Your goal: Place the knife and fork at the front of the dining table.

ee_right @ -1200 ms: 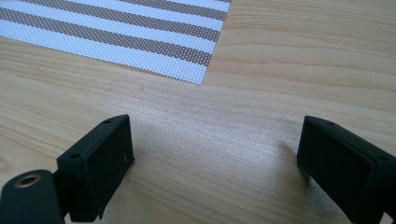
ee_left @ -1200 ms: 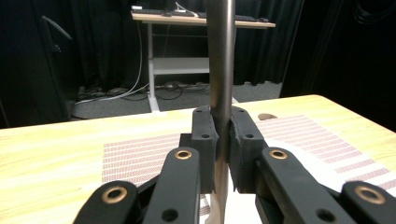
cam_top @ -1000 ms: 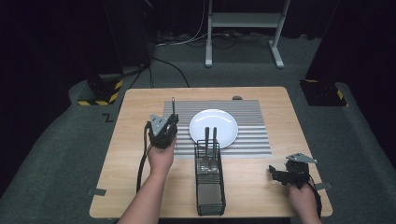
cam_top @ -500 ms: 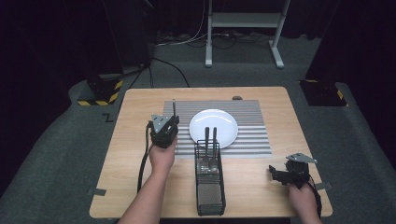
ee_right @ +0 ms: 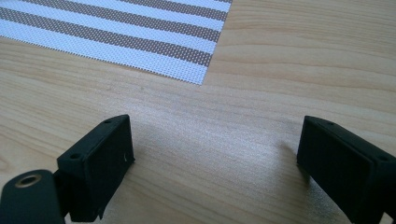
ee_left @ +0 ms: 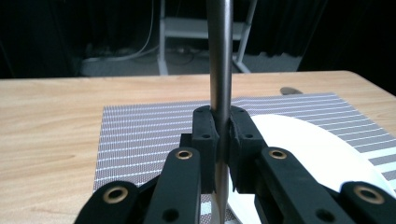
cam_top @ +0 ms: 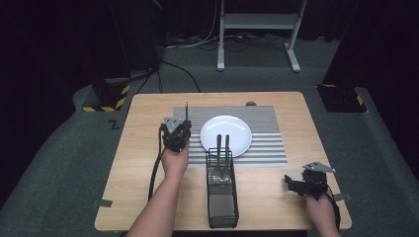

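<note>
Grey-and-white striped woven placemat (cam_top: 267, 131) on the pale wooden bench (cam_top: 138, 148); round white plate (cam_top: 226, 134) just right of the black left claw (ee_left: 223, 135), gripping a seemingly silver-grey metal utensil handle (ee_left: 220, 56).

My left gripper (cam_top: 176, 129), clamped on the metal utensil handle (cam_top: 186, 111), sits a little farther toward the near edge of the striped placemat (cam_top: 269, 131) than a second ago, and slightly lower. The handle comes along with it, upright between the jaws, its tip now just over the mat's left border beside the white plate (cam_top: 226, 134). My left hand (cam_top: 175, 160) and forearm shift with it by the same small amount.
</note>
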Available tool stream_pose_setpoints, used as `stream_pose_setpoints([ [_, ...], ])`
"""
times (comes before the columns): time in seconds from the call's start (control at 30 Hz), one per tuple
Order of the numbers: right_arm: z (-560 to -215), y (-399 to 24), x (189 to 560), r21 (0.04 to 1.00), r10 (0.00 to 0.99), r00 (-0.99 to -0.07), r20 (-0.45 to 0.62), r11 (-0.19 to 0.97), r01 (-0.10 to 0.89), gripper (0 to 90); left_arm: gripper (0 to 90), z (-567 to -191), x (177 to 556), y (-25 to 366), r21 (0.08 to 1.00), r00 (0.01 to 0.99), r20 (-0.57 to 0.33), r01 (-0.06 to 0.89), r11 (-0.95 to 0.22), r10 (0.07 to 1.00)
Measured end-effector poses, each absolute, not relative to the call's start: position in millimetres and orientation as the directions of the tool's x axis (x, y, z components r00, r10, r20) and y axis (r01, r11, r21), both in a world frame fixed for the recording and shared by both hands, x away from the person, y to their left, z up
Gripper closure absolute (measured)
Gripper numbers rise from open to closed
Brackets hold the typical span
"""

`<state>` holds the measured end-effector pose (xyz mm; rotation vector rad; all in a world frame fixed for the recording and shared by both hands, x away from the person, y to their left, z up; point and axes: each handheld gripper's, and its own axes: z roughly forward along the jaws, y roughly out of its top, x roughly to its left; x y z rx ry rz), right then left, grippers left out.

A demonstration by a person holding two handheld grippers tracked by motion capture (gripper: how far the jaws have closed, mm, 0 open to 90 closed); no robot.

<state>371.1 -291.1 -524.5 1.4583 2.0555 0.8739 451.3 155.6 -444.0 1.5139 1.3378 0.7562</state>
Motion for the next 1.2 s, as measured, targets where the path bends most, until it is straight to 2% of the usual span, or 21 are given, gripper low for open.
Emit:
stream_pose_setpoints([
  [0.43,-524,-291,371,0.727,0.945,-0.327,-0.013,0.233,0.646,10.3,82.4,-437,449,170,0.906,0.184,-0.139,0.419,0.051,0.973],
  [1.0,-524,-291,371,0.727,0.945,-0.326,-0.014,0.234,0.646,10.4,82.6,-464,489,158,0.879,0.144,-0.148,0.473,0.064,0.978],
  [1.2,-524,-291,371,0.727,0.945,-0.327,-0.015,0.234,0.645,10.4,82.8,-477,503,159,0.854,0.115,-0.190,0.509,0.106,0.975],
])
